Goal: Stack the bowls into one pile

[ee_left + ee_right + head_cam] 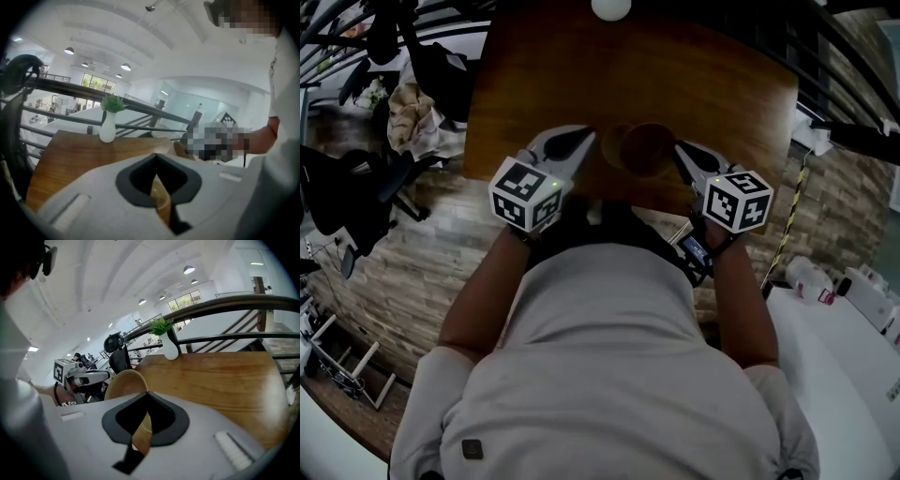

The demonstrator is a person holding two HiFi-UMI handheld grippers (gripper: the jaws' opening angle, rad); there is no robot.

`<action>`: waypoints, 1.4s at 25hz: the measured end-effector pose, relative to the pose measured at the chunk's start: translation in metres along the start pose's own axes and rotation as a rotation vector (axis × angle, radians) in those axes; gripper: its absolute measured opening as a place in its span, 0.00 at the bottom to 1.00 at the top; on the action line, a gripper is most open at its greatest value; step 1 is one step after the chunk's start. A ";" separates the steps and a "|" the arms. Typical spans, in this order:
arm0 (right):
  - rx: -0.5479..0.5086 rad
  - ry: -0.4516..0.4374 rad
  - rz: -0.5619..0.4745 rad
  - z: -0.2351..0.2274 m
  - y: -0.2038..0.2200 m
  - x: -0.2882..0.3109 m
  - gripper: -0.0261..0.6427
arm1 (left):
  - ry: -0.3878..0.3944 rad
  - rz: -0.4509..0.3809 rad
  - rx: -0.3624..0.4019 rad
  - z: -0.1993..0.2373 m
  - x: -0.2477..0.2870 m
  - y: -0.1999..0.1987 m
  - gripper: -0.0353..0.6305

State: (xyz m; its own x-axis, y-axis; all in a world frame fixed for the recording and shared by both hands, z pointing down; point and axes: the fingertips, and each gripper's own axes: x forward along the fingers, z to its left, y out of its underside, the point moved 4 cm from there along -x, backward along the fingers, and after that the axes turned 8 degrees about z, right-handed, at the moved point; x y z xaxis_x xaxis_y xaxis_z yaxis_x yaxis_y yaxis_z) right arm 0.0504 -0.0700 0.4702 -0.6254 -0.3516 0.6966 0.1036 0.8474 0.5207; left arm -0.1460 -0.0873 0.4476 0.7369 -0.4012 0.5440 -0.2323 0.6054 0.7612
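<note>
**Two bowls held over the near edge of a wooden table**

A brown wooden table [722, 84] with a visible grain fills the far half of the head view. A white vase [611, 7] holding a green sprig stands at its far edge. Behind it runs a dark metal railing [70, 86], and beyond that lies a bright white hall with hanging ceiling lamps. The floor [403, 272] is laid in pale wood planks. Dark office chairs [337, 197] stand to the left and a white counter [844, 347] to the right.

Both bowls are near the middle of the table's near edge, side by side with their edges meeting or overlapping. The left gripper [586, 139] has its jaws pressed together on the thin rim of the left bowl [617, 142]. The right gripper [680, 150] pinches the rim of the right bowl [652, 150] in the same way. Both bowls are round wood with no long axis. From above, the right bowl's dark hollow faces upward, and in the right gripper view it tilts up from the pinched rim. Whether either bowl rests on the table cannot be told.
</note>
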 end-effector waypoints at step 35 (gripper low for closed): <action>0.112 -0.101 0.177 -0.064 0.071 0.124 0.32 | 0.035 0.196 -0.123 0.036 0.095 0.106 0.06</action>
State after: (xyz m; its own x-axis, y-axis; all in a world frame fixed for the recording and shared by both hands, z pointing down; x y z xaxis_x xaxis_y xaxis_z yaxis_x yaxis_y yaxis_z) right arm 0.0299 -0.0789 0.6256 -0.6799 -0.1571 0.7163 0.1355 0.9331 0.3332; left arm -0.1236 -0.0861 0.5933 0.7073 -0.2456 0.6629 -0.2954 0.7493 0.5927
